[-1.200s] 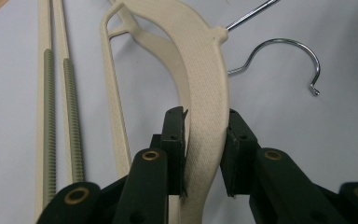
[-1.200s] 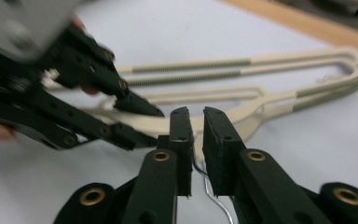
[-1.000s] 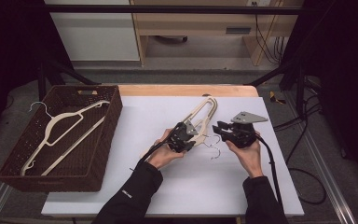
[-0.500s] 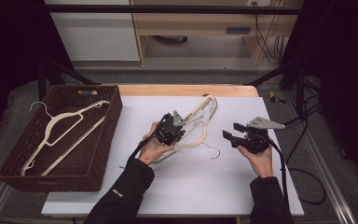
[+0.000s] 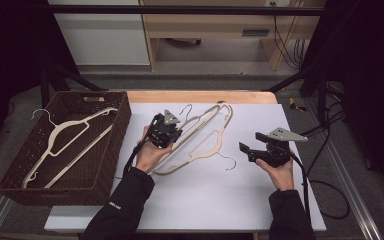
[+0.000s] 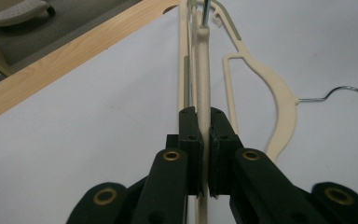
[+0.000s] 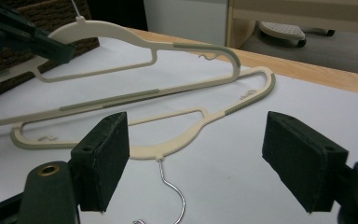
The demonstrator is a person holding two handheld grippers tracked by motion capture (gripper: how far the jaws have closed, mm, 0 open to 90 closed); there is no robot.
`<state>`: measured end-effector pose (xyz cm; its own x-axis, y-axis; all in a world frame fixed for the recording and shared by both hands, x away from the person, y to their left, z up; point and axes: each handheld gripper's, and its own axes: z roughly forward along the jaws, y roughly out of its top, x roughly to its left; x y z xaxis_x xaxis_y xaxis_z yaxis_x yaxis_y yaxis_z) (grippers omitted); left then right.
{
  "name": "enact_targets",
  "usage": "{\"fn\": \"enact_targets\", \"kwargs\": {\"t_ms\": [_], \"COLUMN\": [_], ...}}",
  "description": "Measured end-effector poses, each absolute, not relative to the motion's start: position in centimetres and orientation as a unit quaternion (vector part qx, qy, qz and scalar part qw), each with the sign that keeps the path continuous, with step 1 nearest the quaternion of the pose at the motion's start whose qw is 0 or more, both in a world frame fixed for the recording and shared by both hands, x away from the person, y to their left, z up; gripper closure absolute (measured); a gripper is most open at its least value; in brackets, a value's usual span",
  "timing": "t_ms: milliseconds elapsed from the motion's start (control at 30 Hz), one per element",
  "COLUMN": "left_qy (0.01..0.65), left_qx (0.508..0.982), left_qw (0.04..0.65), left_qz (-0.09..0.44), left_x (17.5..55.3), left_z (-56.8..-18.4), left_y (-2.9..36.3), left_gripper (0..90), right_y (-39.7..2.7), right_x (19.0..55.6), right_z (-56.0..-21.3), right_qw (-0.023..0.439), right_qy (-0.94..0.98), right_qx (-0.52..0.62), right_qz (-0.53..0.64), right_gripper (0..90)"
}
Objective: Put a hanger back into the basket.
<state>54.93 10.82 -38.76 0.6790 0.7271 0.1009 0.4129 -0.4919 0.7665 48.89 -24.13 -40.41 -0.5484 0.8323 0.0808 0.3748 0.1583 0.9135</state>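
At the surface's left edge a brown wicker basket (image 5: 100,165) is sitting, with one cream hanger (image 5: 67,145) lying inside it. Just right of the basket, the left tongs (image 5: 171,134) are clenching the bar of a second cream hanger (image 5: 200,122), the pads pressing on it from both sides and holding it tilted above the white surface (image 5: 180,200), its wire hook pointing toward the far edge. In the left gripper view that bar (image 6: 203,84) is running straight up between the closed jaws. Beneath and beside it a third hanger (image 5: 207,149) is lying flat near the middle of the surface, its hook pointing toward the near edge. Toward the right edge, the right tongs (image 5: 246,148) are hovering released, their jaws having just been opening with nothing between them, well apart from the flat hanger.
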Motion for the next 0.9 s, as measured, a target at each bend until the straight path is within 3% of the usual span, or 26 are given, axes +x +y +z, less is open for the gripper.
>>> {"fn": "enact_targets", "kwargs": {"t_ms": [900], "left_qy": [0.286], "left_qx": [0.814], "left_qw": [0.462], "left_qz": [0.204], "left_x": [48.5], "left_z": [-28.8], "left_y": [18.1], "left_gripper": [86.2], "right_y": [-24.5], "right_x": [47.7], "right_z": [-39.3], "right_qw": [0.237], "right_qy": [0.71], "right_qx": [0.412], "right_qz": [0.52], "right_gripper": [17.3]}}
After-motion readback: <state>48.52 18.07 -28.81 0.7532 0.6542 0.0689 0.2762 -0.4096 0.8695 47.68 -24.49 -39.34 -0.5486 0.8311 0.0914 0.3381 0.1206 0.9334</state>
